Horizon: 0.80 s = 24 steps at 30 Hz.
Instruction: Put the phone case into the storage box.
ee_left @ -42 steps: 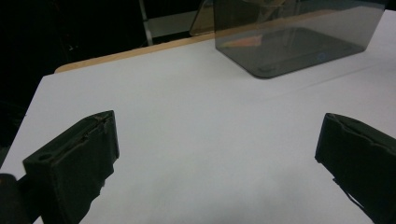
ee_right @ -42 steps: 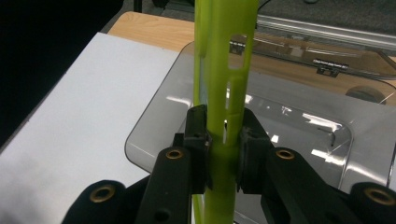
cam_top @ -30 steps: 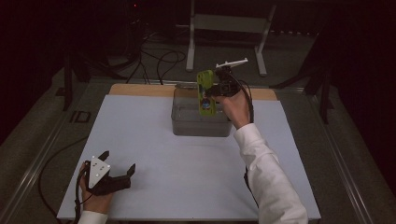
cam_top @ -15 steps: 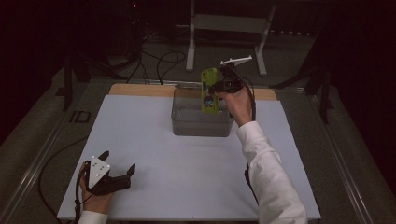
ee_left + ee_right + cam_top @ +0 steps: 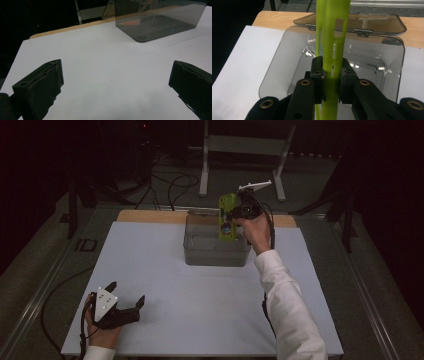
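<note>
My right gripper (image 5: pixel 231 217) is held above the open clear grey box (image 5: pixel 200 251) at the back of the table, shut on a flat lime-green slotted plastic piece (image 5: pixel 227 218) that stands upright. In the right gripper view the green piece (image 5: pixel 332 37) rises between both pads, the gripper (image 5: pixel 332 80) clamped on its lower part, over the box (image 5: pixel 287 65) with its lid (image 5: pixel 372 23) folded back. My left gripper (image 5: pixel 125 297) rests near the table's front left corner, jaws wide apart; in the left gripper view the gripper (image 5: pixel 116 87) has bare white tabletop between its fingers.
The white table top (image 5: pixel 150 270) ends in a wooden strip (image 5: pixel 150 216) behind the box. Beyond it are cables (image 5: pixel 165 182) and a metal stand (image 5: pixel 205 160) on a dark floor. The box (image 5: pixel 160 22) lies ahead and to the right of the left gripper.
The right gripper with the green piece has shifted slightly up and to the right over the box. The left gripper has stayed still.
</note>
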### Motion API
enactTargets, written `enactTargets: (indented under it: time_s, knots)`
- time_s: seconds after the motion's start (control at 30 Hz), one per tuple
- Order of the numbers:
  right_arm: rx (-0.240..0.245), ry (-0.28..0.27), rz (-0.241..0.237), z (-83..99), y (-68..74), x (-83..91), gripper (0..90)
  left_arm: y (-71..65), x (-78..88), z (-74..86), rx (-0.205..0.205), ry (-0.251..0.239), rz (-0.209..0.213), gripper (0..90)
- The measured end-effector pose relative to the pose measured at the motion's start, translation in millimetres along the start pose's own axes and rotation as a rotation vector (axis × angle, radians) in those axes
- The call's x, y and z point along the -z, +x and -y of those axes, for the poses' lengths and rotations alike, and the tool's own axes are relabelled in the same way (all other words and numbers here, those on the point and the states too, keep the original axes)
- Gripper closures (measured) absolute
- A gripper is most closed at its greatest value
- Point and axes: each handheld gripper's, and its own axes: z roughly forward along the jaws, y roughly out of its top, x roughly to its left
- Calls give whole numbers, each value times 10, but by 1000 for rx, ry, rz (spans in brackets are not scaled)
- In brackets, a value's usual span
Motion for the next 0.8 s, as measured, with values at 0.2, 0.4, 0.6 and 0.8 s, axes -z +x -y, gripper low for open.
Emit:
enactTargets:
  time_s: [0.2, 0.4, 0.6, 0.8]
  knots:
    - [-4, 18, 12, -4, -39, -43, 777, 2, 4, -1, 2, 0, -1, 0]
    - [-19, 31, 26, -3, -82, -82, 777, 4, 7, -2, 3, 0, -1, 0]
    - [-24, 40, 37, 6, -107, -98, 777, 5, 11, -3, 2, -4, -4, 0]
    - [-30, 59, 60, 30, -135, -107, 777, 9, 15, -5, 2, -3, -6, 0]
